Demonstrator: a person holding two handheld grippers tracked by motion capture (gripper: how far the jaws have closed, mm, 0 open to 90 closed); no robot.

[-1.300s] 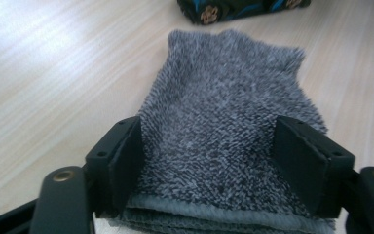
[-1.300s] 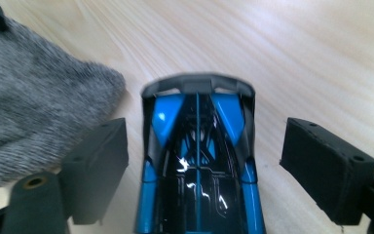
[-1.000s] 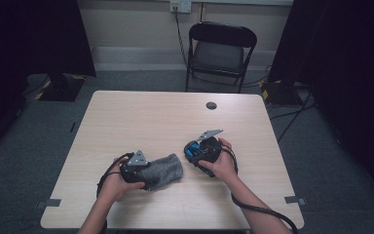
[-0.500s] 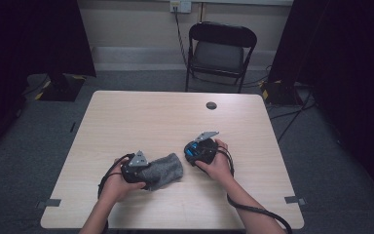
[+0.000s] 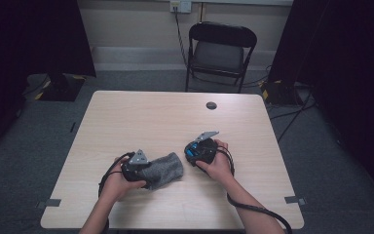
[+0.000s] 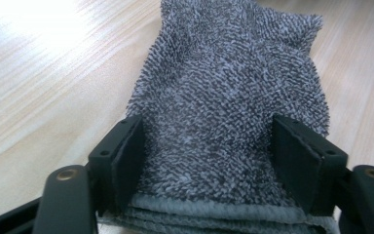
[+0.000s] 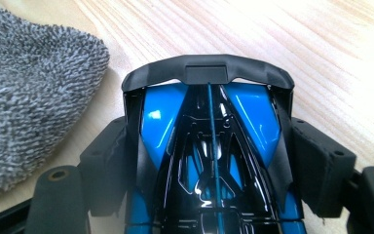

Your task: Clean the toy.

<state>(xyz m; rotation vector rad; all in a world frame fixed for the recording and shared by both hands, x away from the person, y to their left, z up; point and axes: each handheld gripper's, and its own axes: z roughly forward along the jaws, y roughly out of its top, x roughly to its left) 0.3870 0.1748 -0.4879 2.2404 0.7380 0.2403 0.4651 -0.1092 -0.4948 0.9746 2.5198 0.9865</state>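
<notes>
High view: the table (image 5: 165,117) is seen whole, with the person cut off at the bottom edge, so that the forearms and hands alone are shown. The left gripper (image 5: 143,171) is largely covered by its hand and by the grey towel (image 5: 164,169), which is folded and lies on the table's near half. The right gripper (image 5: 195,152) is held just right of the towel, apart from it, and its jaws are hidden under a blue and black toy car (image 5: 198,150). A small dark round thing (image 5: 211,105) near the far edge is too small to be identified. A folding chair (image 5: 220,51) is placed beyond the table, and the room at both sides is lost in darkness.

In the left gripper view, the towel (image 6: 229,97) is gripped at its folded edge between both pads; the layers of that edge are cut off by the bottom of the frame.

In the right gripper view, the car (image 7: 209,146) is clasped by the jaws on both flanks, with its black spoiler pointed away from the camera. Its front end is cut off at the bottom edge, and its wheels are hidden. The towel's (image 7: 29,87) rounded end is seen at the left, close to the car but clear of it. No brand, label or writing can be read on the car, the towel or the grippers.
</notes>
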